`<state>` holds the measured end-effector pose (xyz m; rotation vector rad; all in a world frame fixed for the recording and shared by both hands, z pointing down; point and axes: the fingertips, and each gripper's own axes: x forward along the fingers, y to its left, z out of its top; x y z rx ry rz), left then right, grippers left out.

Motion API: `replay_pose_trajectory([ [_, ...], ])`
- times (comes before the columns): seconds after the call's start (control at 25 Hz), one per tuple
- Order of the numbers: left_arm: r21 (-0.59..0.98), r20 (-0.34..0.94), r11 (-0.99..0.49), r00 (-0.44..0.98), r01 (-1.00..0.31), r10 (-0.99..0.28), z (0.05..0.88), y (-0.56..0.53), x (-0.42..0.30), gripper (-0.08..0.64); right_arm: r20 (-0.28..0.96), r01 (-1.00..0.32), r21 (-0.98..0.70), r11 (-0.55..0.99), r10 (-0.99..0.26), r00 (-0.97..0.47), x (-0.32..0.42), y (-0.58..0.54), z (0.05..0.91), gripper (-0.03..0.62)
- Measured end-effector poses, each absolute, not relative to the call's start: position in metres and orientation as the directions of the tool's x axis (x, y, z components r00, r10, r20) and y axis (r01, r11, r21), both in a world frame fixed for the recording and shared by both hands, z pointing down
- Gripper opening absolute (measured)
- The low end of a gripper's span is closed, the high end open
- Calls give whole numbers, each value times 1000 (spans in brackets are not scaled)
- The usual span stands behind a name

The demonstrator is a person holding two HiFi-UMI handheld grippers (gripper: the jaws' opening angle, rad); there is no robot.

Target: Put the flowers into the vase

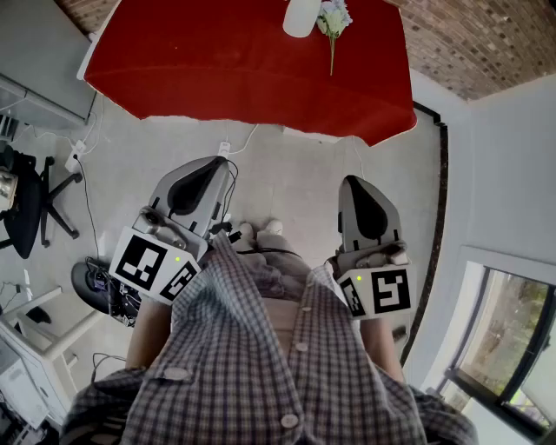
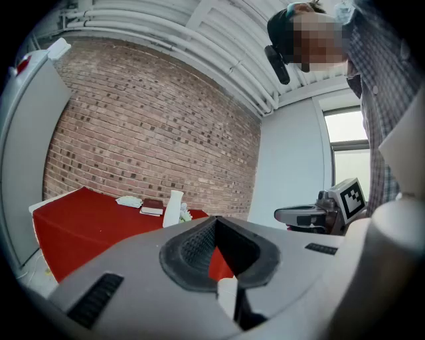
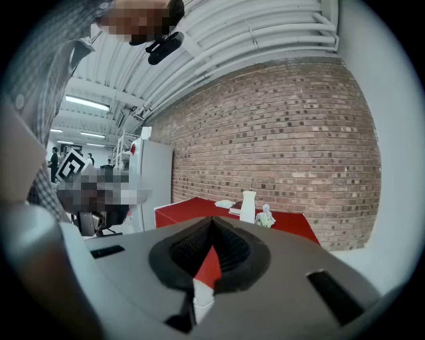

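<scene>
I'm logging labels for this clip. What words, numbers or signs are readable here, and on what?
No readable words or numbers anywhere.
On the left gripper and right gripper: cubes bear black-and-white square markers, no letters.
On the book: cover too small to read.

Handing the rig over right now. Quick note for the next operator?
Left claw: shut, empty, held in front of the body, well short of the table.
Right claw: shut, empty, same.
Vase: upright on the red table, toward its far side.
Flowers: lying on the table just right of the vase in the head view, stem toward the person.
Done: nothing, the flowers are not in the vase.
Left: step up to the table, open a claw, grip the stem, lift the flowers and lower them into the vase.
</scene>
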<state>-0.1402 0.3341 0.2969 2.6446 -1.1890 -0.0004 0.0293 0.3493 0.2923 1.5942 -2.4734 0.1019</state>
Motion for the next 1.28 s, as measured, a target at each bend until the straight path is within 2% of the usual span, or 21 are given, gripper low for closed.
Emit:
replay_pose_trajectory([
  [0.64, 207, 98, -621, 647, -756, -756, 296, 324, -101, 2, 177, -902, 0, 432, -888, -426, 68, 332, 296, 2],
  [1.28, 204, 30, -594, 611, -778, -791, 290, 322, -76, 2, 127, -905, 18, 424, -899, -419, 106, 333, 294, 2],
])
